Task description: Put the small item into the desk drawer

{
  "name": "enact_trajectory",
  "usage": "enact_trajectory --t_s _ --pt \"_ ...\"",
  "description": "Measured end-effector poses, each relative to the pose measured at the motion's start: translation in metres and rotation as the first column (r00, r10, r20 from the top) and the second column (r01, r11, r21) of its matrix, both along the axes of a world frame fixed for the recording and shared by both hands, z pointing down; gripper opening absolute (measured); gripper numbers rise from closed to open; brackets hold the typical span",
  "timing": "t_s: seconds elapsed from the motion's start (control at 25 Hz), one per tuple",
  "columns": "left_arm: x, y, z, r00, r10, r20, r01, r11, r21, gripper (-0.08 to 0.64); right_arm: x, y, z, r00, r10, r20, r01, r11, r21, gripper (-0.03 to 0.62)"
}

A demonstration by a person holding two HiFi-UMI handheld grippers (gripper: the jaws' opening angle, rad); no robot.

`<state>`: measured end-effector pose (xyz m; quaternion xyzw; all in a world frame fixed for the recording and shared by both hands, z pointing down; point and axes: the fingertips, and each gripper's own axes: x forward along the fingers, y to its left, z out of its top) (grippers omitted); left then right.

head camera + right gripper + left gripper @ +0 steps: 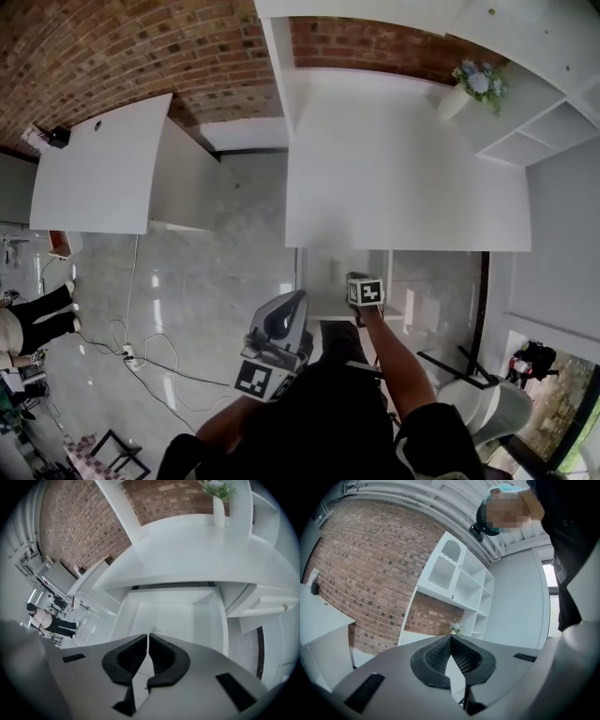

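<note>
The white desk (403, 178) has its drawer (325, 281) pulled open beneath the front edge. In the right gripper view the drawer (173, 618) lies right below, and its white floor looks bare; I cannot make out any small item in it. My right gripper (149, 635) hangs above the drawer, pointing steeply down, jaws shut with nothing between them. In the head view it (361, 286) sits over the drawer's right side. My left gripper (291, 309) is held lower left of the drawer, shut and holding nothing (451, 638), pointing level at the shelves.
A white vase of flowers (473, 86) stands at the desk's back right, beside a white shelf unit (534, 122). A second white table (103, 173) stands to the left. Cables (141, 352) trail on the floor. A chair (487, 403) is at lower right. A person (37, 323) stands far left.
</note>
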<state>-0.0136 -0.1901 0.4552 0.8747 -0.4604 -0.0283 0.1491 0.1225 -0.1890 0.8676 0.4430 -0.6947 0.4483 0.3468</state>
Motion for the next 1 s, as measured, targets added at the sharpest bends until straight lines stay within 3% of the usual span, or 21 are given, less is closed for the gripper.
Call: enact_trajectory --t_s 0.24,0.4,0.52,0.76,1.0 --pt "-0.009 0.008 -0.023 0.998 0.007 -0.058 -0.006 1.0 0.019 0.023 0.003 0.002 -0.077 0.999 0.01 0.032 -0.014 0.992 0.129 0.015" --pt "-0.015 0.017 -0.036 0.998 0.019 -0.052 -0.017 0.999 0.039 0.023 0.006 -0.003 -0.145 0.996 0.048 0.072 -0.066 0.961 0.27 0.015" --pt "-0.019 0.021 -0.047 0.999 0.018 -0.048 -0.015 0.998 0.063 0.023 0.006 -0.008 -0.202 0.996 0.059 0.074 -0.084 0.905 0.417 0.015" --pt "-0.023 0.03 -0.062 0.999 0.024 -0.034 -0.021 0.994 0.105 0.023 -0.004 -0.001 -0.317 0.993 0.078 0.086 -0.115 0.764 0.634 0.015" --pt "-0.025 0.038 -0.061 0.999 0.029 -0.038 -0.025 0.995 0.099 0.023 -0.009 0.02 -0.401 0.982 0.097 0.161 -0.185 0.646 0.741 0.015"
